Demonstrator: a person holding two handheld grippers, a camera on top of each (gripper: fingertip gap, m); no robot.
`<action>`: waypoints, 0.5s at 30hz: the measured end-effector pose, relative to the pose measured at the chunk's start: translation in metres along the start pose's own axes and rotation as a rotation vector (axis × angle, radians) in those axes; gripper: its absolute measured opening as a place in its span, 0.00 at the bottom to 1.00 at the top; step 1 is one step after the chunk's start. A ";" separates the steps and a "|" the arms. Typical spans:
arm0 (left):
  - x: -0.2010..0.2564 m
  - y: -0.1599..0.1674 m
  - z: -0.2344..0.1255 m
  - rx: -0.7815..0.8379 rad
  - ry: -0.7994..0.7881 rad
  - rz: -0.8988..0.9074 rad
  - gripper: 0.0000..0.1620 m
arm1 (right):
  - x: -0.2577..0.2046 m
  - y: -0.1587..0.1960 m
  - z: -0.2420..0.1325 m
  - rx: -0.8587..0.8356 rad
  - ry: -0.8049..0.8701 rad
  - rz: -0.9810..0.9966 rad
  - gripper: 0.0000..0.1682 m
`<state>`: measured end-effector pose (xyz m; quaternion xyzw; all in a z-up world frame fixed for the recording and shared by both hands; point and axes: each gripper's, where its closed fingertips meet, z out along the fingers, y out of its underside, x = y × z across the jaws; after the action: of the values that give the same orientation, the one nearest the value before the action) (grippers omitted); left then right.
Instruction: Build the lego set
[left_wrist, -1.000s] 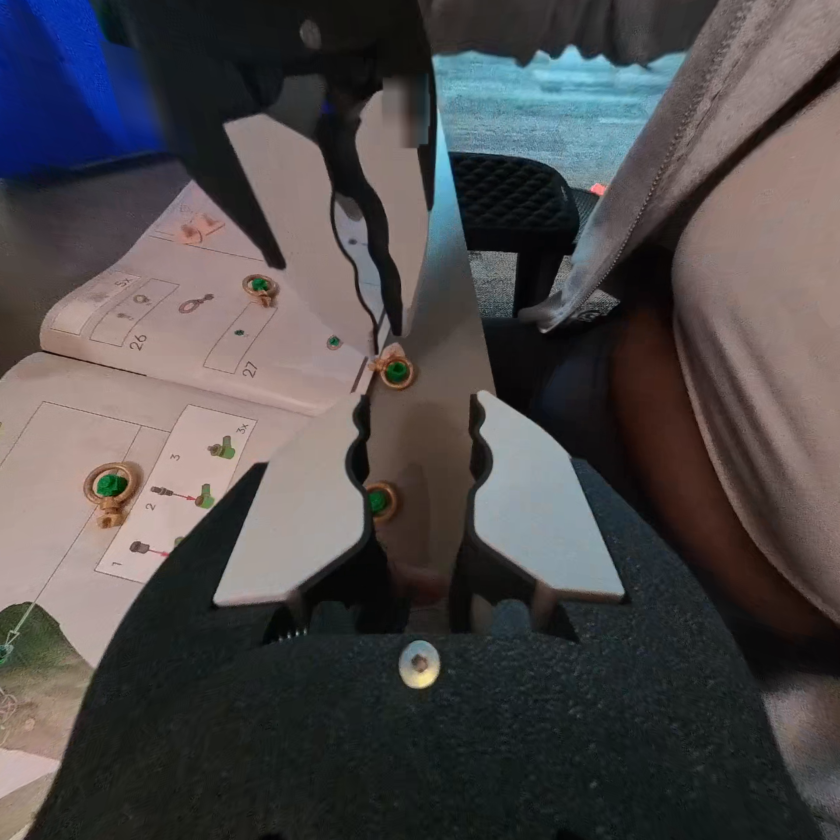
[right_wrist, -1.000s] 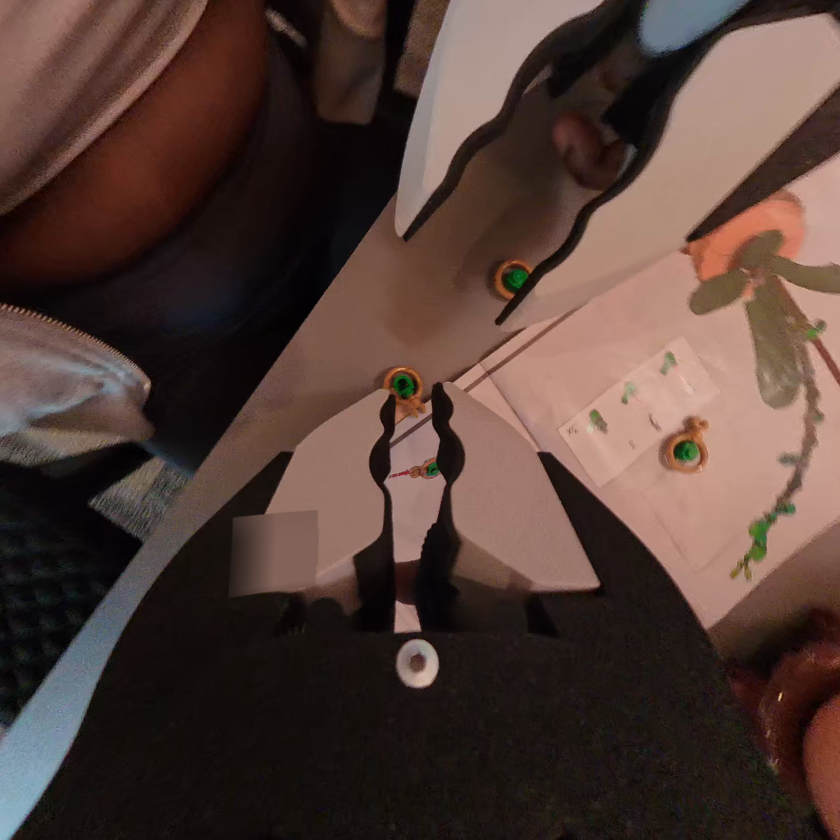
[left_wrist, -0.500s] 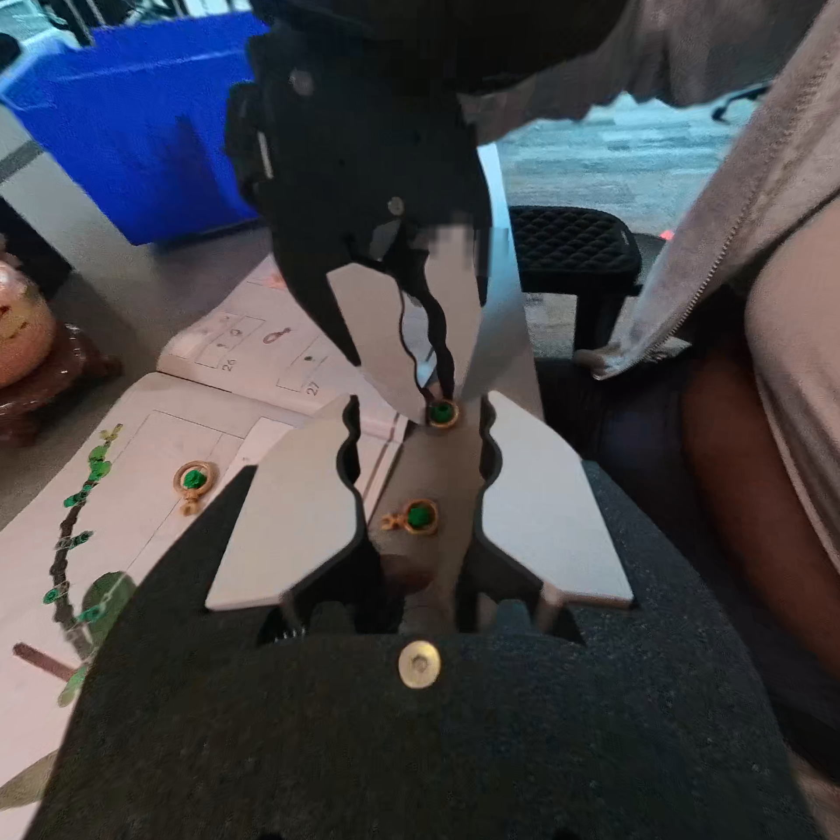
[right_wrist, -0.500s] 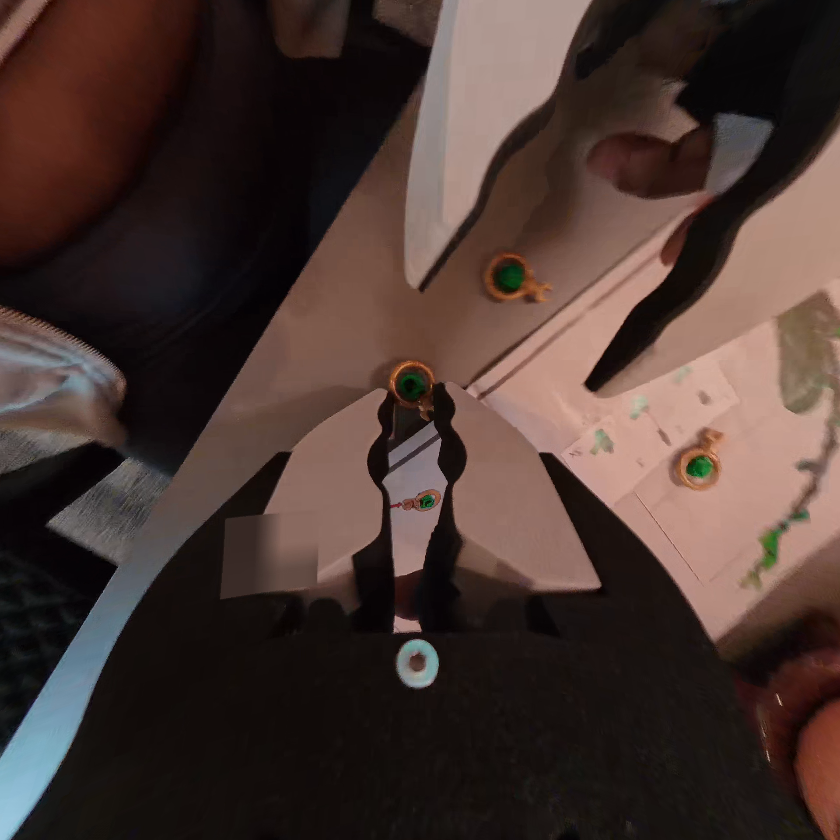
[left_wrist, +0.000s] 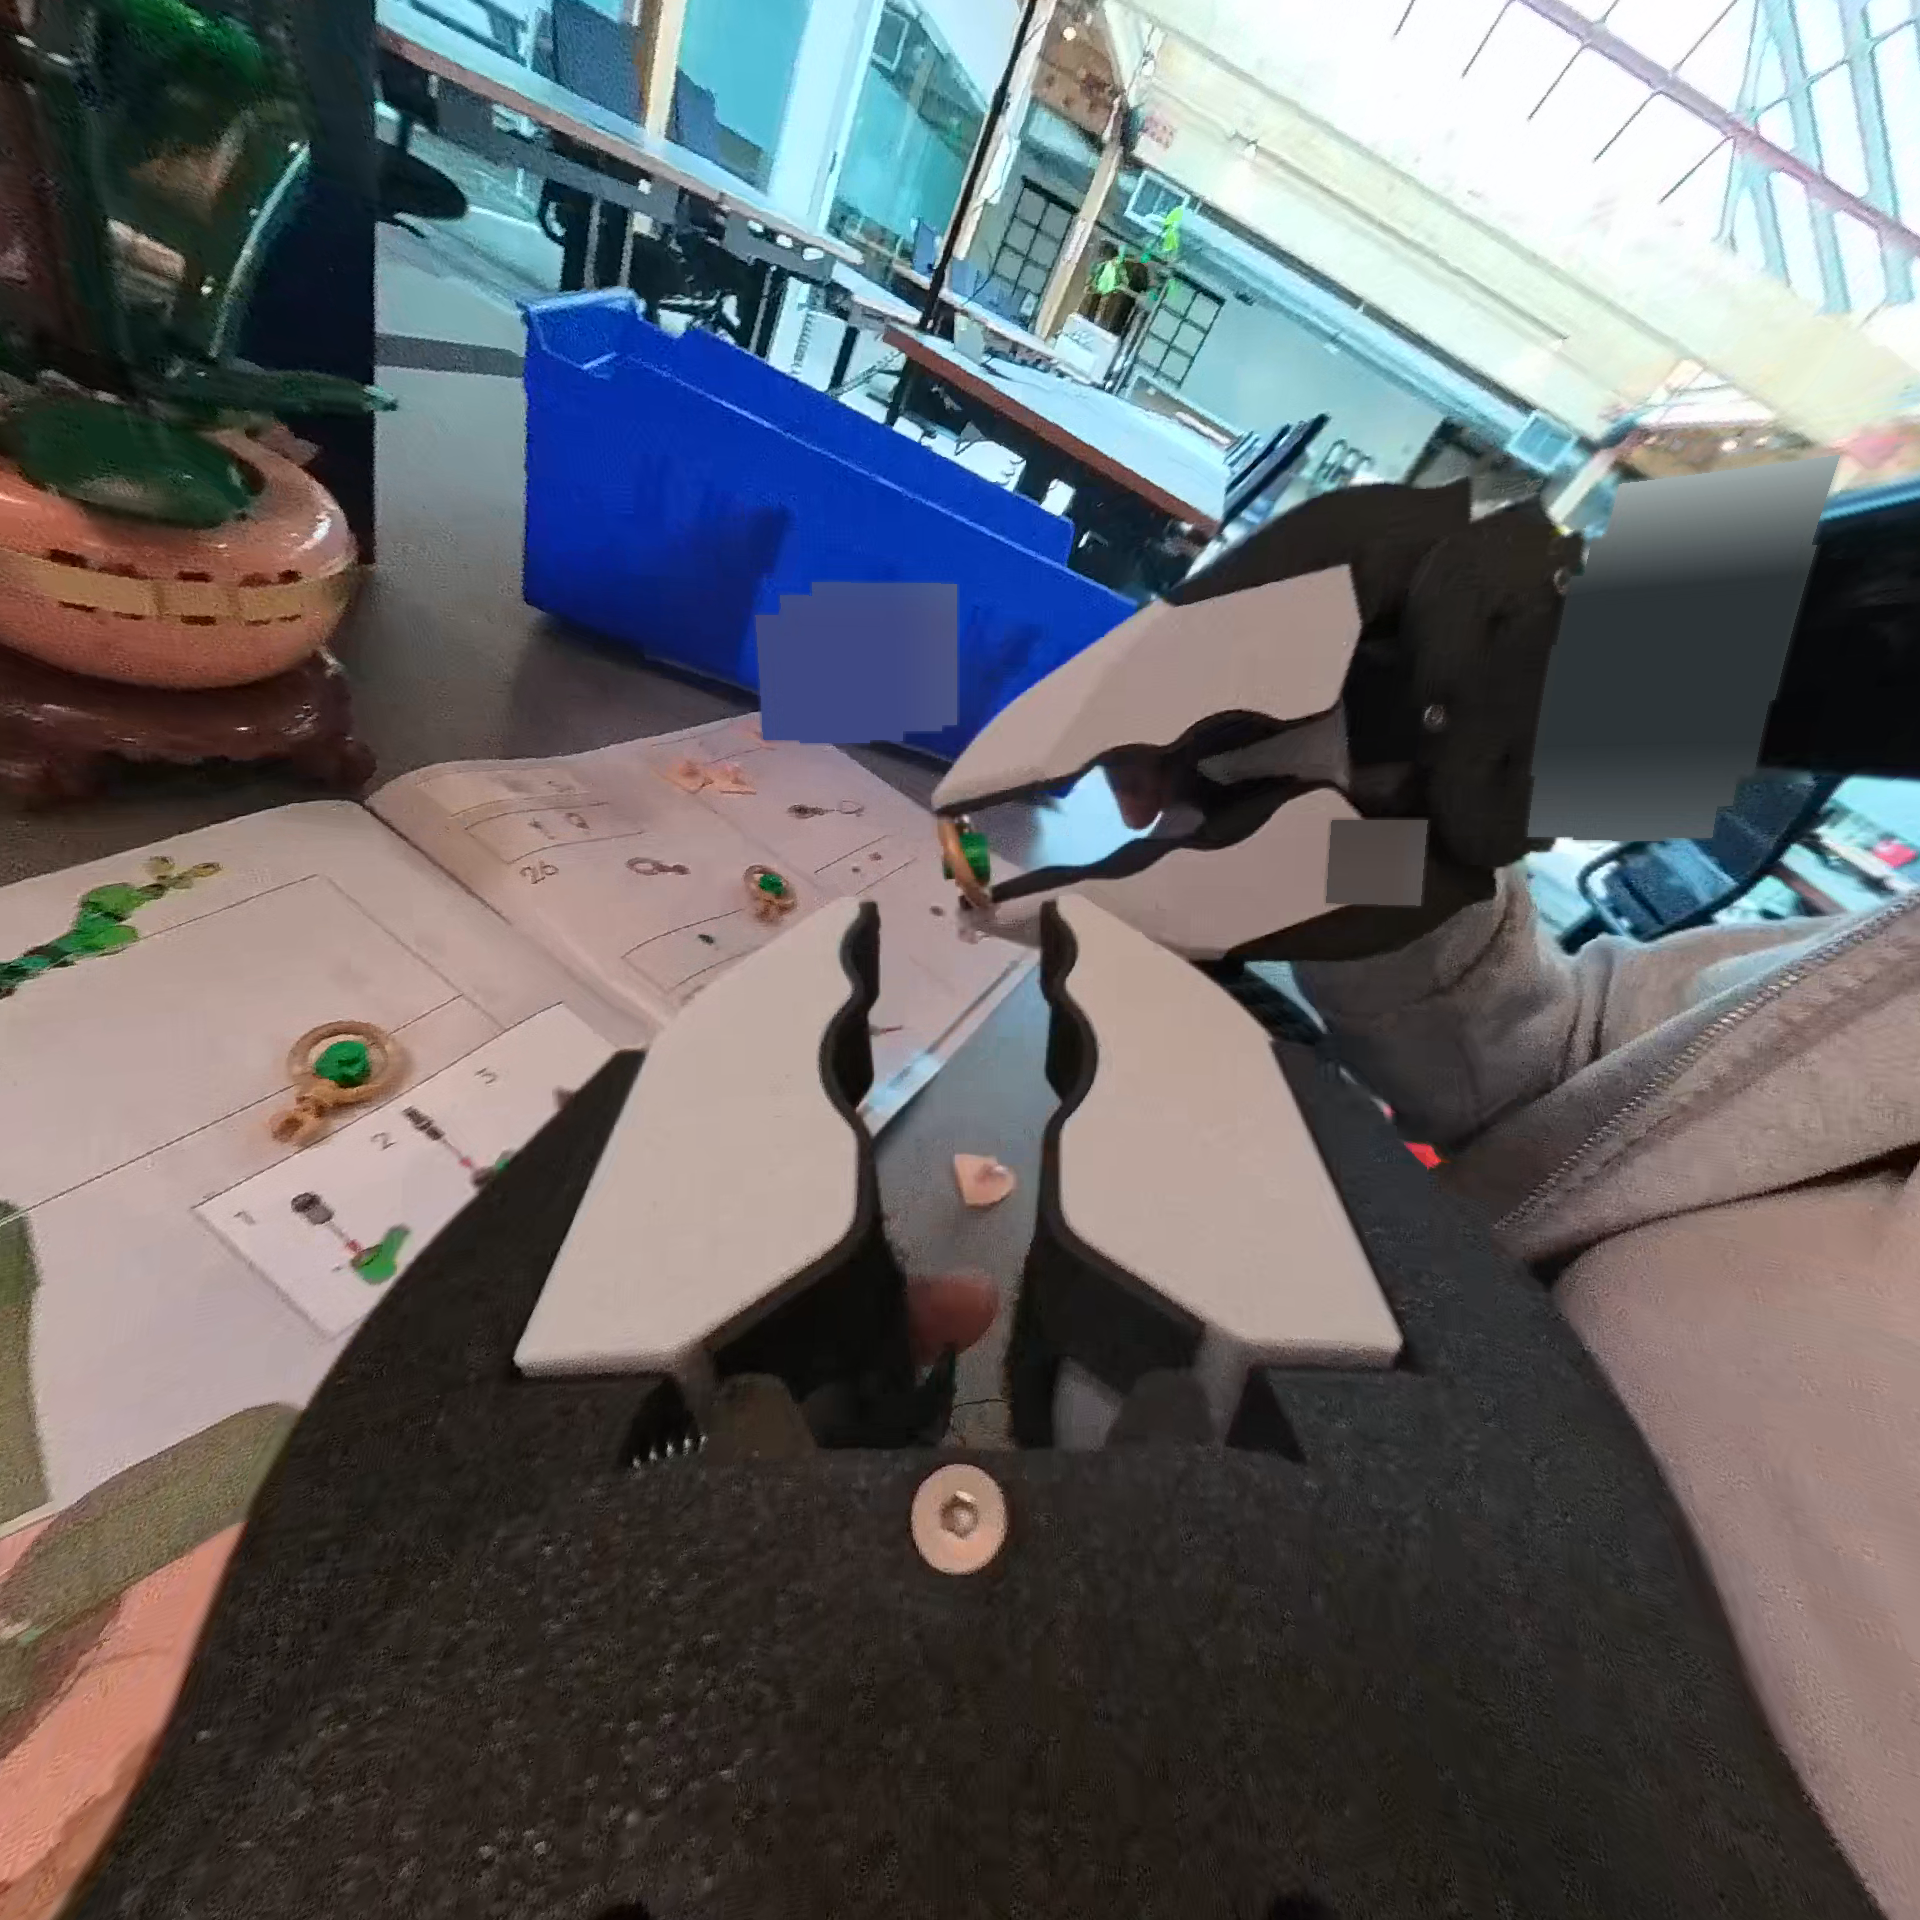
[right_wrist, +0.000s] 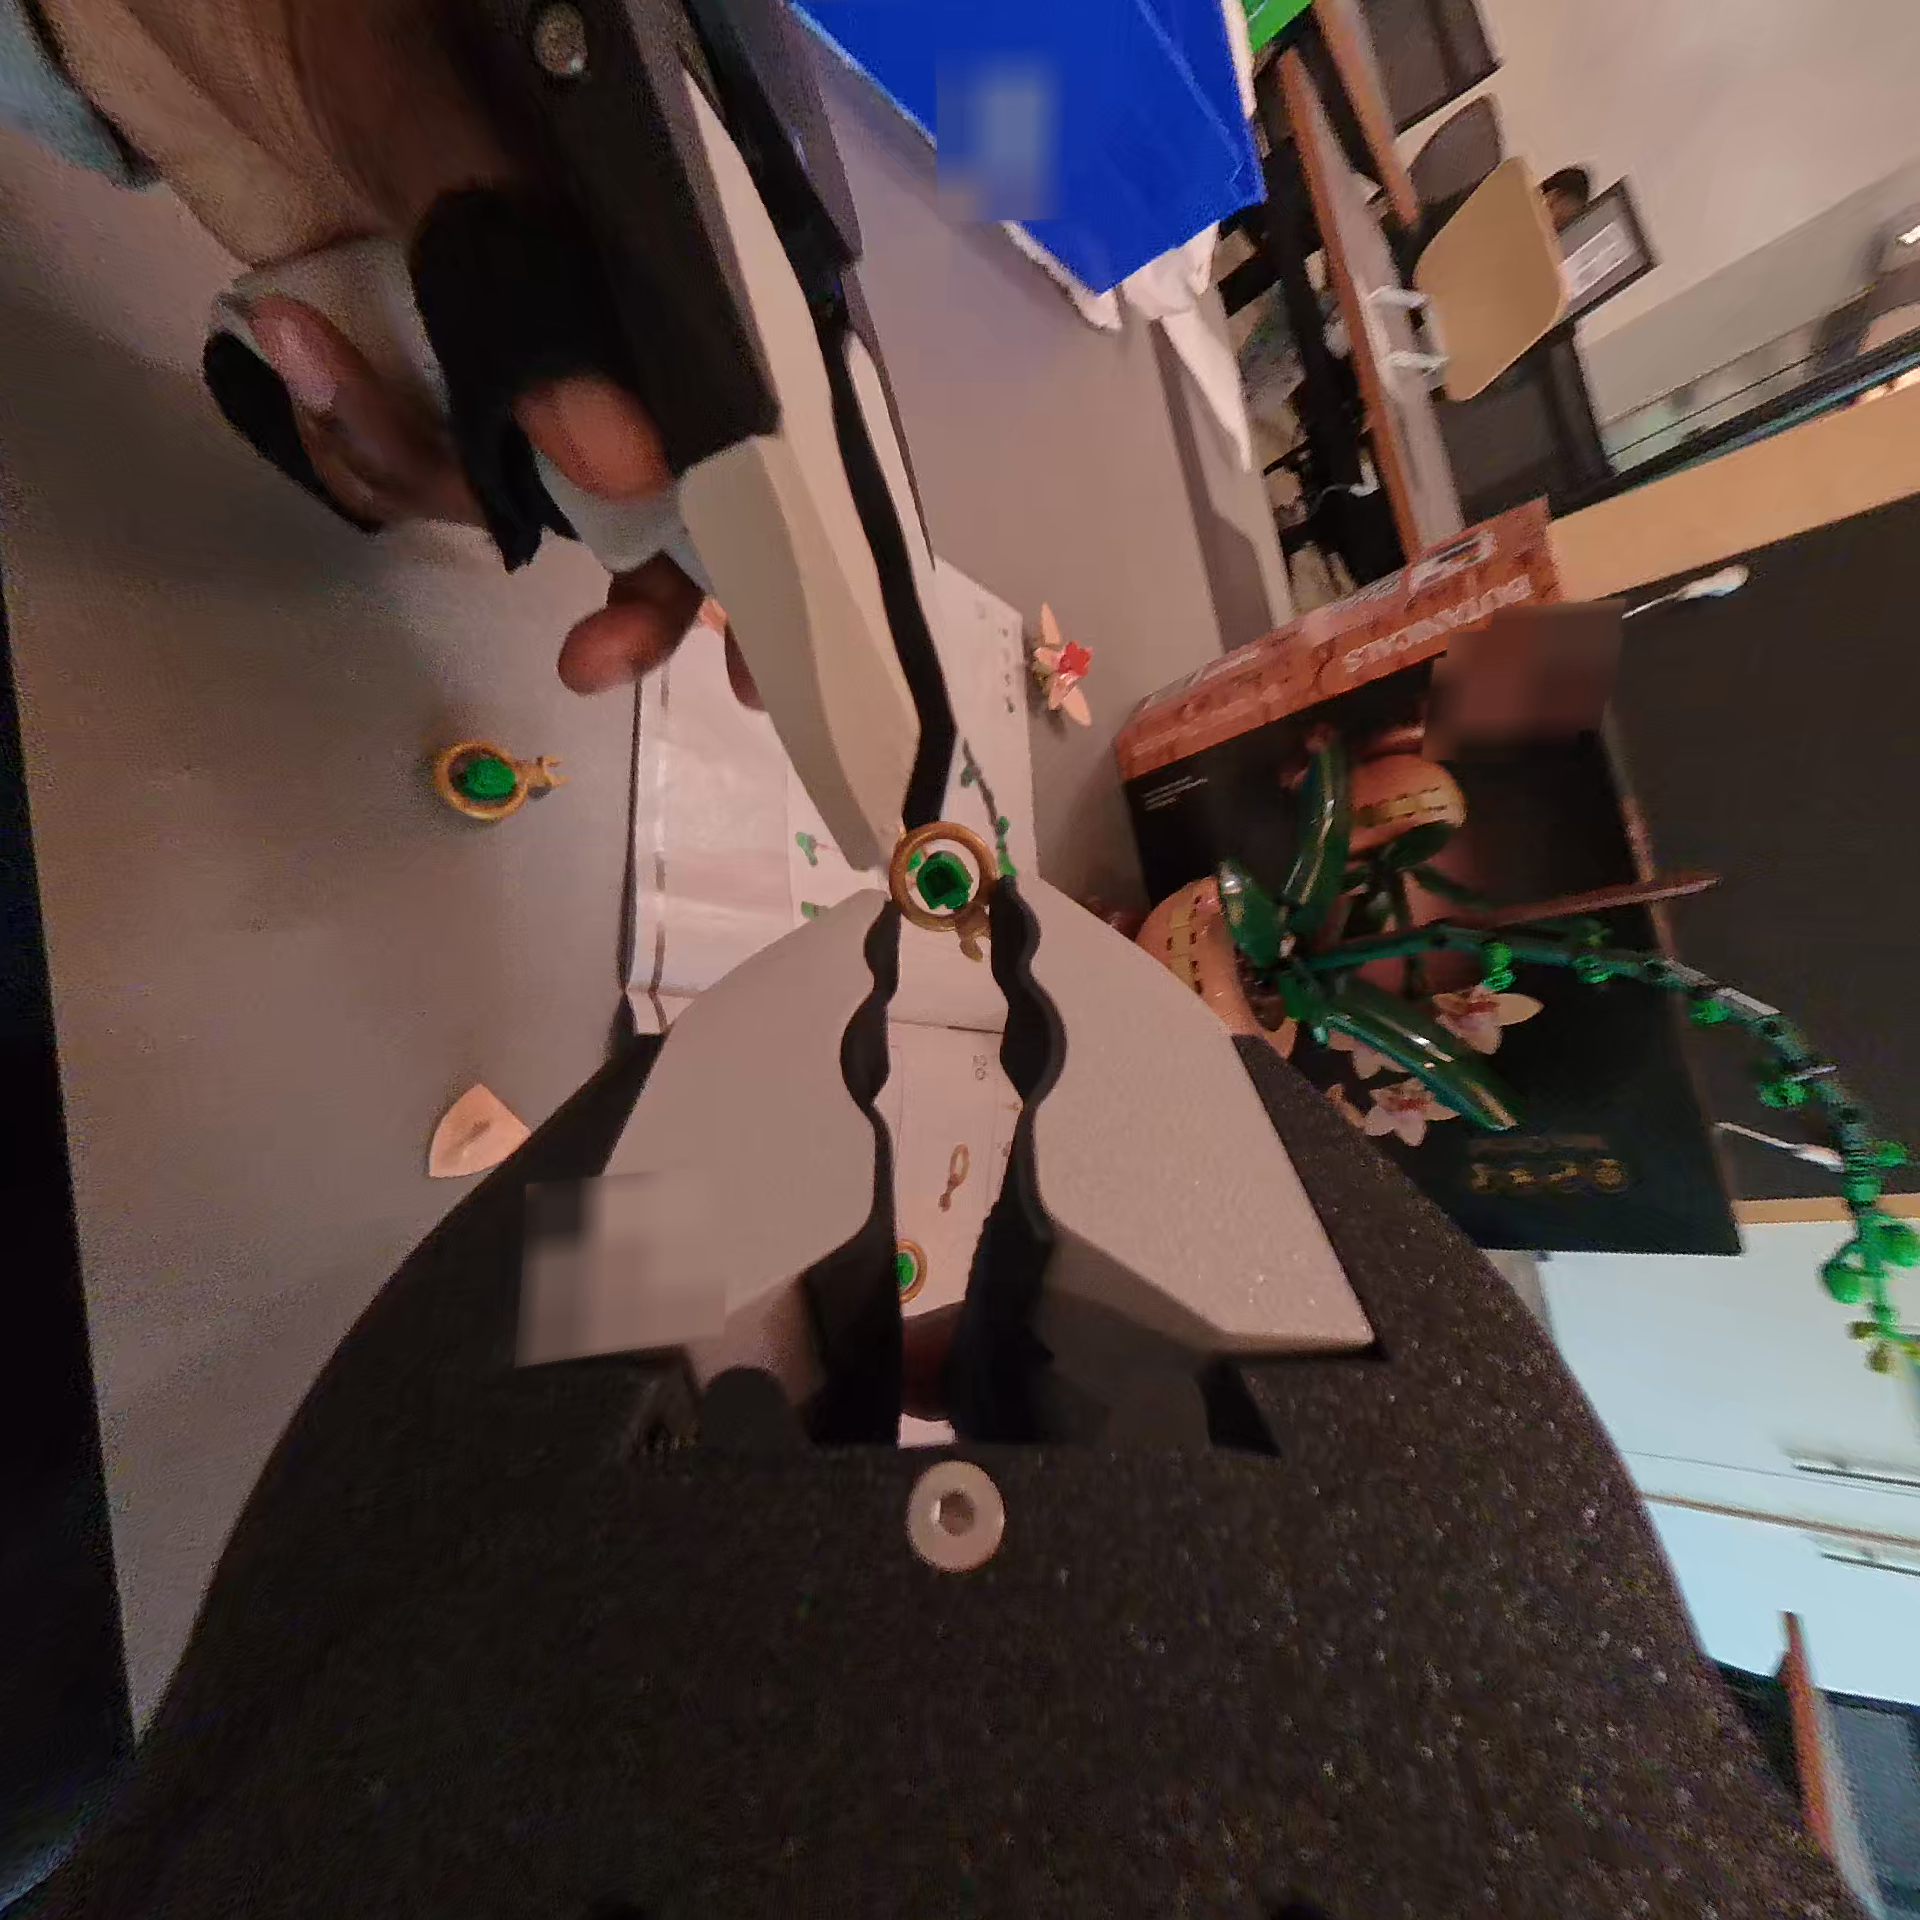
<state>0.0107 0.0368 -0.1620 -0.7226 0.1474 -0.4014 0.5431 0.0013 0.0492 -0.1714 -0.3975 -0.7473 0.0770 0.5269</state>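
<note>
Over the bench's near edge, your right gripper (right_wrist: 943, 902): clenched on the gold ring with a green stud (right_wrist: 940, 878); you pinch it at the very tips, and the ring stands on edge (left_wrist: 964, 857).
Your left gripper (left_wrist: 956, 912): released, with a clear gap between its fingers and nothing in it; its tips sit just beside the right gripper's tips (left_wrist: 971, 852) and the held ring.
Petal piece (left_wrist: 982, 1179): a small pale pink piece lying flat on the bare bench (left_wrist: 468, 665), seen through the gap of your left fingers, near the bench's near edge.
Instruction booklet (left_wrist: 312, 935): open and flat on the bench, its right edge running just beside your left fingertips.
Ring on the near page (left_wrist: 338, 1070): a second gold ring with a green stud, lying flat, well apart from your grippers.
Ring on the far page (left_wrist: 769, 891): a third, near the fold, close to your left fingertip.
Ring on the bare bench (right_wrist: 483, 779): a fourth, beside the booklet's edge.
Flower piece (right_wrist: 1060, 665): pink and red, past the booklet's far edge.
Blue bin (left_wrist: 727, 540): behind the booklet, toward the bench's far side.
Potted plant model (left_wrist: 156, 582): pink pot with green leaves on a brown stand, at the far left corner.
Set box (right_wrist: 1455, 935): standing upright behind the plant model.
</note>
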 end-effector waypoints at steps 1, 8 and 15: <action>0.004 -0.003 0.000 0.021 0.018 -0.005 0.18 | -0.001 -0.004 -0.002 0.007 0.019 -0.020 0.10; 0.012 -0.008 -0.003 0.050 0.050 0.021 0.08 | -0.001 -0.017 -0.009 0.008 0.101 -0.085 0.10; 0.019 -0.011 -0.007 0.074 0.125 -0.053 0.05 | -0.001 -0.024 -0.012 0.047 0.129 -0.108 0.10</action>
<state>0.0149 0.0243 -0.1432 -0.6794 0.1470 -0.4650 0.5483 -0.0010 0.0291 -0.1542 -0.3481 -0.7301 0.0400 0.5867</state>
